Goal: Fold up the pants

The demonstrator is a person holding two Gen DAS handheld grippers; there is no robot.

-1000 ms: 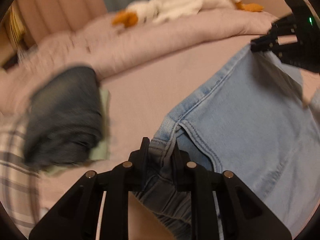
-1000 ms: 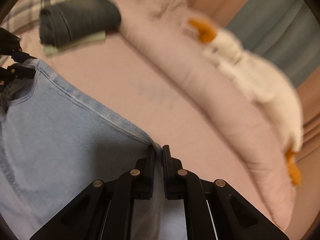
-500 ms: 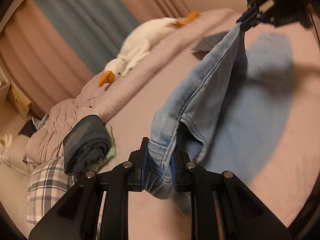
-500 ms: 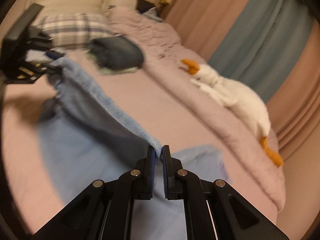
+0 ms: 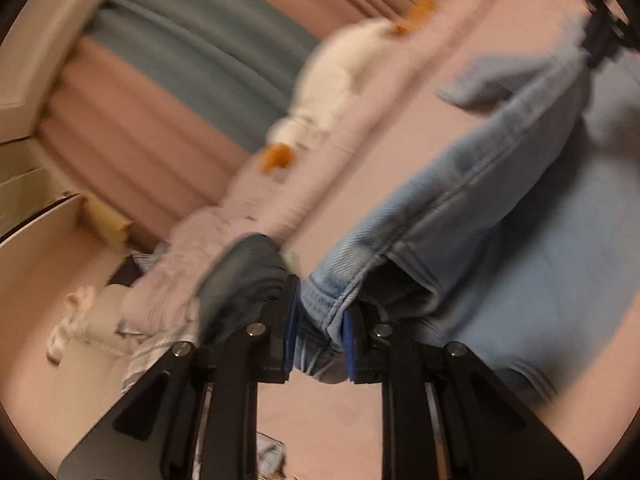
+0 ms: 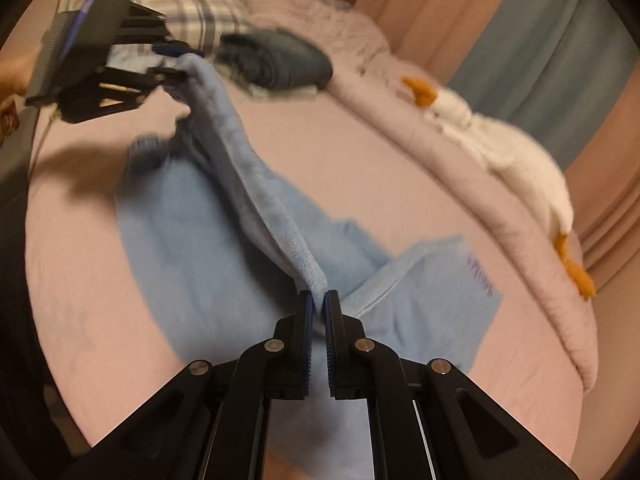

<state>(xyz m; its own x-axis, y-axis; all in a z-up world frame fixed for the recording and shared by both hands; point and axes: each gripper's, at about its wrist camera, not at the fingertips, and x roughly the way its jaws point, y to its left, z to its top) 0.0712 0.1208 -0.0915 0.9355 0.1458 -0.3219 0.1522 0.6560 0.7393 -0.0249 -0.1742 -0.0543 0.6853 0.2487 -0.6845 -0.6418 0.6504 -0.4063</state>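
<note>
Right wrist view: the light-blue pants (image 6: 224, 216) are being held taut above the pink bed (image 6: 360, 160), the left claw (image 6: 168, 62) and right claw (image 6: 319, 312) each being kept clamped on an edge so one half can be carried over the half lying flat.

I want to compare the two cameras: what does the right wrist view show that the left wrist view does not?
Only the right wrist view: the jeans' hem lying flat on the bed and a plaid pillow.
Only the left wrist view: a yellow thing by the wall.
Both: the light jeans held by the left gripper and right gripper, folded dark jeans, a plush goose.
</note>
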